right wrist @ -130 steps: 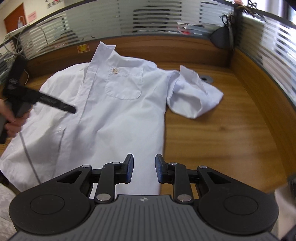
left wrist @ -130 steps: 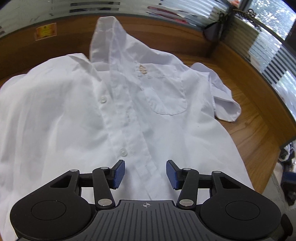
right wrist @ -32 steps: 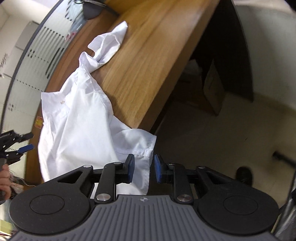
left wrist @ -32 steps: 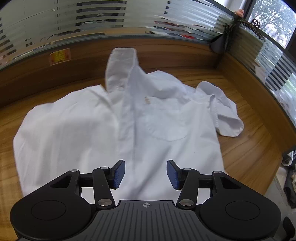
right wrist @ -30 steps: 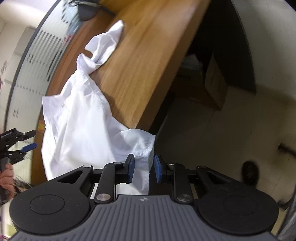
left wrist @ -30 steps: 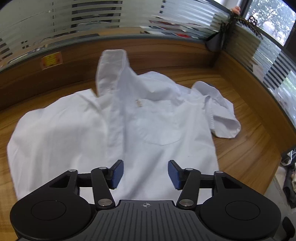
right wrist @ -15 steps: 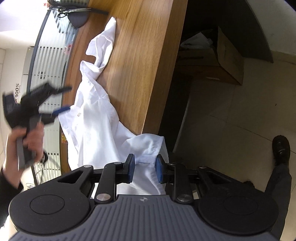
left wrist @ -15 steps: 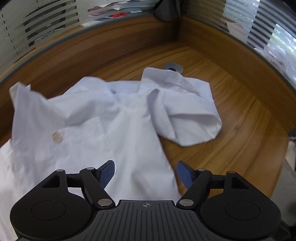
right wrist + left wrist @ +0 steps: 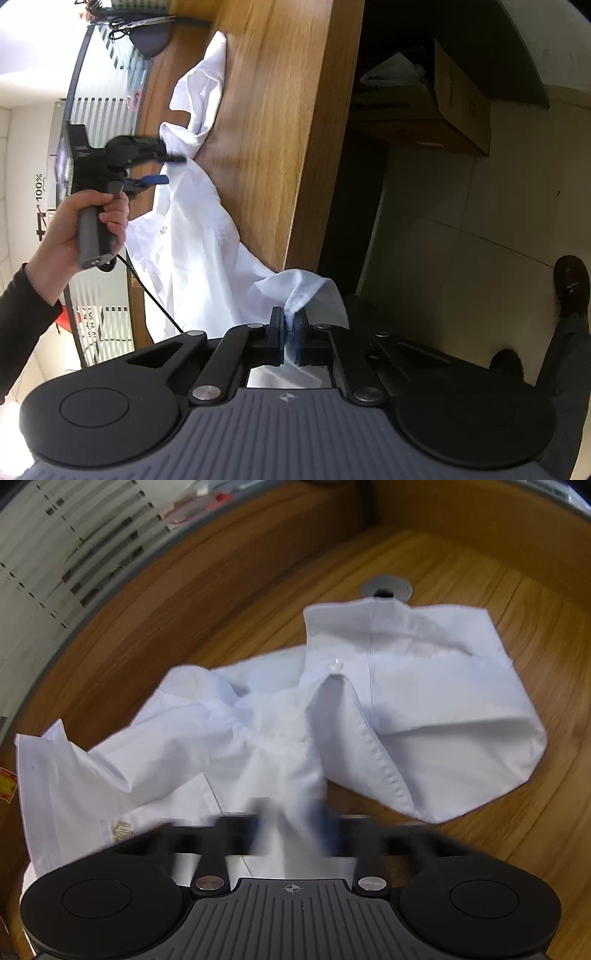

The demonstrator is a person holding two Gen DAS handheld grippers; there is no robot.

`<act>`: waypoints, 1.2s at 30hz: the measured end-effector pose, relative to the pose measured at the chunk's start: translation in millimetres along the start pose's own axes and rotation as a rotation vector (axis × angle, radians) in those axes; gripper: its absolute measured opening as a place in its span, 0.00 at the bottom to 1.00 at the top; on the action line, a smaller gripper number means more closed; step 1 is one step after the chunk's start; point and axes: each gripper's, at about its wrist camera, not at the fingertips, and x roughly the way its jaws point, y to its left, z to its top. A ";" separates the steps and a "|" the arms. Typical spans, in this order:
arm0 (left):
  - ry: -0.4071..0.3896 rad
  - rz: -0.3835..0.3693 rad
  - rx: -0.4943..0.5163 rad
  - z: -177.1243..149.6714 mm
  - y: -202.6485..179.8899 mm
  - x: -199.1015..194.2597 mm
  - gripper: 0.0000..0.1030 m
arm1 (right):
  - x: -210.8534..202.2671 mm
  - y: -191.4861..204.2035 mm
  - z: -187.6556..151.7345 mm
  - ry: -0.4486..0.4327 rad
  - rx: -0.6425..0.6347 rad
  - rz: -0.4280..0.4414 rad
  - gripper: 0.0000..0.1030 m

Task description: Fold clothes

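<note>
A white short-sleeved shirt lies rumpled on the wooden desk, its right sleeve folded over itself. My left gripper hovers low over the shoulder seam. Its fingers are motion-blurred and still apart, with a ridge of fabric between them. In the right wrist view the left gripper, held by a hand, straddles the shirt near that shoulder. My right gripper is shut on the shirt's hem corner, held out past the desk's front edge.
A grey cable grommet sits in the desk just beyond the sleeve. A striped glass partition rims the back of the desk. Below the desk are a cardboard box and a person's shoe on the tiled floor.
The left gripper swung right and dropped to the shoulder by the sleeve, and its jaws have narrowed. The right gripper's jaws closed on the hem corner hanging off the desk edge.
</note>
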 end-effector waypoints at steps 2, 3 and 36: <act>-0.037 -0.006 -0.030 0.0 6.5 -10.0 0.03 | -4.2 2.3 1.5 -0.014 0.003 0.019 0.03; -0.060 -0.008 -0.044 0.2 9.9 -16.0 0.03 | -10.0 3.5 2.4 -0.033 0.017 0.035 0.03; -0.143 -0.141 -0.411 -120.2 181.2 -123.2 0.62 | -99.2 118.8 84.1 -0.090 -0.479 -0.406 0.19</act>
